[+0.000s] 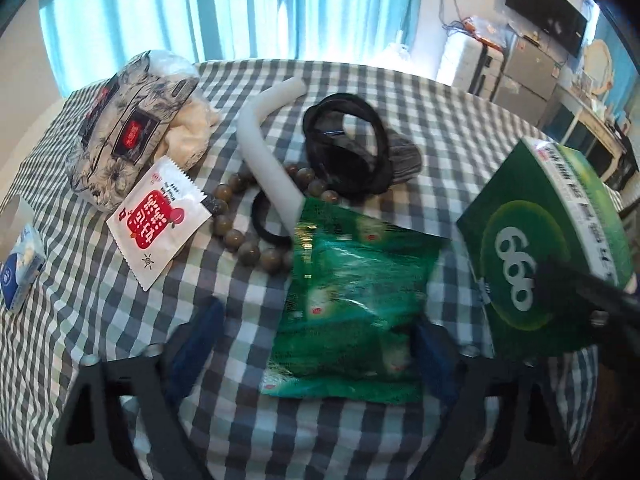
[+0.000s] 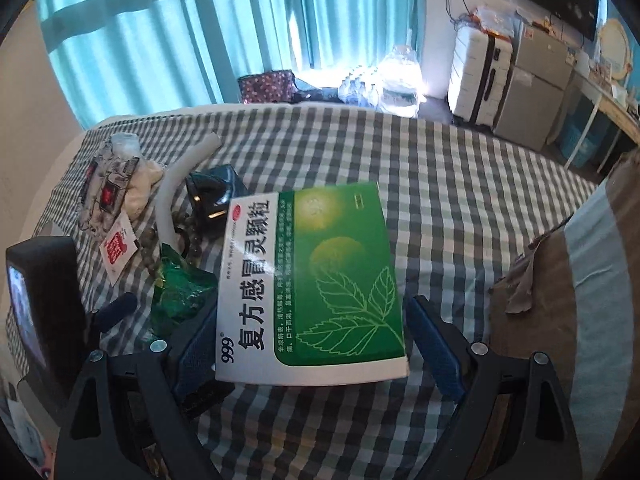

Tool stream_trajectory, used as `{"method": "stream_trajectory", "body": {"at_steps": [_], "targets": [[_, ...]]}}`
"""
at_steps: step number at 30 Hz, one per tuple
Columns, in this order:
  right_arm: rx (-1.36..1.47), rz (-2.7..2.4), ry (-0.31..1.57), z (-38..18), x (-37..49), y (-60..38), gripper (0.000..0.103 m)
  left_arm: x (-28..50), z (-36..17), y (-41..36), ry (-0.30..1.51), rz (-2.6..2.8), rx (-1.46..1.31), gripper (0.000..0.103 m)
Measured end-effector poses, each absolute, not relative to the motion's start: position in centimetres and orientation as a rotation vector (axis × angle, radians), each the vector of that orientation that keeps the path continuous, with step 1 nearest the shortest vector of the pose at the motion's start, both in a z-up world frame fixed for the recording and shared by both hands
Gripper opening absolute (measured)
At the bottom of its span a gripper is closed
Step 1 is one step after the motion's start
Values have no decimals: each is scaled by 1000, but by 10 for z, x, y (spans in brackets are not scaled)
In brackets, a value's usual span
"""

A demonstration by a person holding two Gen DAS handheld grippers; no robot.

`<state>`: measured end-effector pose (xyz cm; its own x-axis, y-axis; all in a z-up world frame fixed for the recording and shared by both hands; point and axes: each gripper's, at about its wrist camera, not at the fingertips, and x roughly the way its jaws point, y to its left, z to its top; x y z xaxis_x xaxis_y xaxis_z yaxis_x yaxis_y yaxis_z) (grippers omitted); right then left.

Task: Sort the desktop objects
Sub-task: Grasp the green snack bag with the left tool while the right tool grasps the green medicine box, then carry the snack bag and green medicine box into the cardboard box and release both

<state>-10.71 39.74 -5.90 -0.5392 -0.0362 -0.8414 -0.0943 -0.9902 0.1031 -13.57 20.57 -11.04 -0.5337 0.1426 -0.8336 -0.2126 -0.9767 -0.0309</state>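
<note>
My right gripper (image 2: 310, 344) grasping green "999" medicine box (image 2: 316, 280); my left gripper (image 1: 316, 344) released, astride green packet (image 1: 356, 304) on checked worktop (image 1: 440, 128).

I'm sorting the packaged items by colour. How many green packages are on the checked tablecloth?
2: a green foil bag lying flat between the left gripper's fingers, and a green 999 medicine box between the right gripper's fingers, just right of the bag. Others may be hidden under the clutter.

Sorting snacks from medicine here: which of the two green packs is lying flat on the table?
The crinkly green foil bag lies flat on the checked cloth. The other, the green 999 box, is rigid and is tilted up off the cloth.
</note>
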Motion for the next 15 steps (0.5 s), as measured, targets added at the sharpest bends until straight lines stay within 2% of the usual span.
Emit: {"method": "stream_trajectory", "body": {"at_steps": [1,2,5,9,15], "targets": [[-1527,2704,271,-62,-108,402,83,-132,-108,207,122,2568,-1386,69],[-1537,2698,307,-63,-108,405,84,-130,-107,208,132,2558,-1384,58],[-1531,2710,319,-62,-105,409,83,-122,-104,212,160,2532,-1379,42],[-1512,2721,307,-59,-102,409,82,-110,-99,208,160,2526,-1406,37],[-1450,2732,306,-49,-94,403,81,-94,-77,195,109,2554,-1420,37]]}}
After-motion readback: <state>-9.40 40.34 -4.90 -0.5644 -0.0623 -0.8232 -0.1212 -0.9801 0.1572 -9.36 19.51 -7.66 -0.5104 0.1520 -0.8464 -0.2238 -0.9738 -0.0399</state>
